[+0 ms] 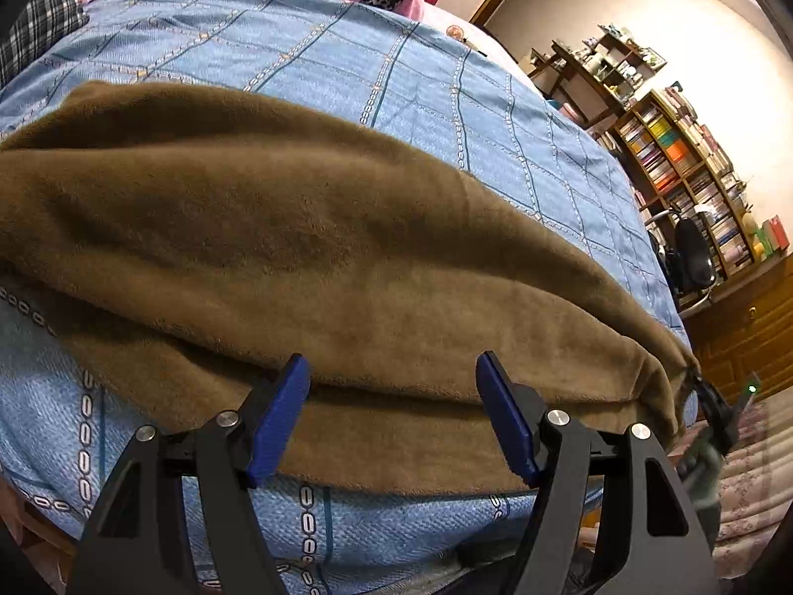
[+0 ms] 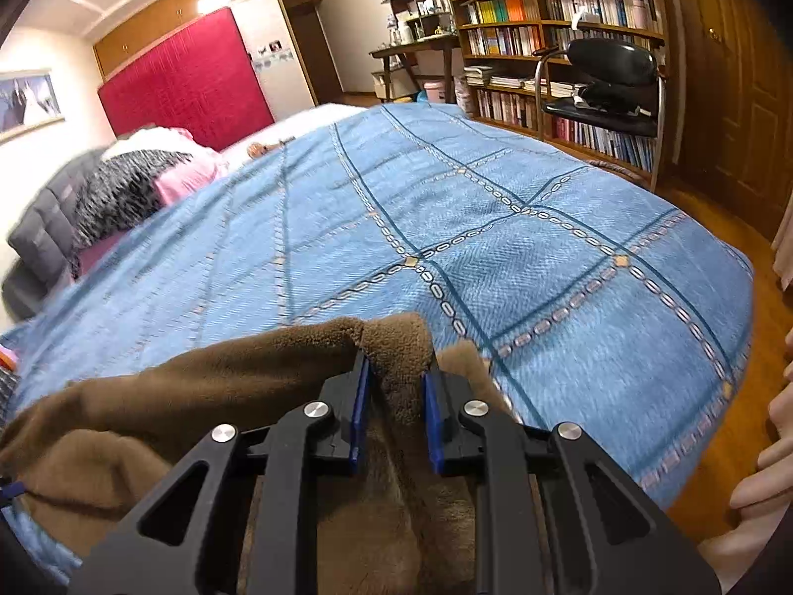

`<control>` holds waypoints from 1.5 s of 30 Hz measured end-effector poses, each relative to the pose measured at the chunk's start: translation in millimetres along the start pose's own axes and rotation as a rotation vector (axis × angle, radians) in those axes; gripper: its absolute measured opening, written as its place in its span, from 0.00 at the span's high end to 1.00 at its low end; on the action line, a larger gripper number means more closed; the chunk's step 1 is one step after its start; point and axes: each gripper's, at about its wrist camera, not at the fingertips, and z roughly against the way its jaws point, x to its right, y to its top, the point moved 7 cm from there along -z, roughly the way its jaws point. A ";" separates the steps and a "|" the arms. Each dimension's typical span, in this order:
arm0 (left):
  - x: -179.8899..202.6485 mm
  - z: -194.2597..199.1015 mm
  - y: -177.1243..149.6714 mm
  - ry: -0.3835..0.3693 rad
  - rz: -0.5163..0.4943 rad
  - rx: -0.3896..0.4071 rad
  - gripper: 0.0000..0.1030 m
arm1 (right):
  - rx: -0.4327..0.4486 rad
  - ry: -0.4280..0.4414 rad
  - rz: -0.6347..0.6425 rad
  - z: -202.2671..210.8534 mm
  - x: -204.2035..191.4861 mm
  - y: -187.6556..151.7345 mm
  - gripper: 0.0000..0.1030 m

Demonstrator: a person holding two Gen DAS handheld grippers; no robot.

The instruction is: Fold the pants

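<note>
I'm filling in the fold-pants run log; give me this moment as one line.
left hand-held gripper: open over brown pants | right hand-held gripper: shut on pants edge | surface: blue bedspread

Brown pants (image 1: 307, 228) on blue grid-patterned bedspread (image 2: 570, 258).

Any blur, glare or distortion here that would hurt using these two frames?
Left wrist view: strong fisheye bulge bends the brown fleece pants and blue checked bedspread; the far wall by the wooden bookshelf glows overexposed. Right wrist view: the left side is motion-smeared around the grey pillows, a ceiling light flares, the centre stays sharp where the right hand-held gripper pinches the pants.
</note>
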 end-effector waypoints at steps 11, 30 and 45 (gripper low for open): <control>-72.8 25.3 8.8 0.067 0.214 0.088 0.27 | 0.023 -0.070 0.000 5.6 8.1 -16.8 0.45; -172.2 61.8 51.5 0.009 0.502 0.246 0.23 | -0.079 0.089 -0.344 77.9 42.5 -91.9 0.45; -177.8 42.9 66.0 -0.029 0.500 0.195 0.68 | -0.159 0.223 -0.536 33.8 21.6 -87.6 0.45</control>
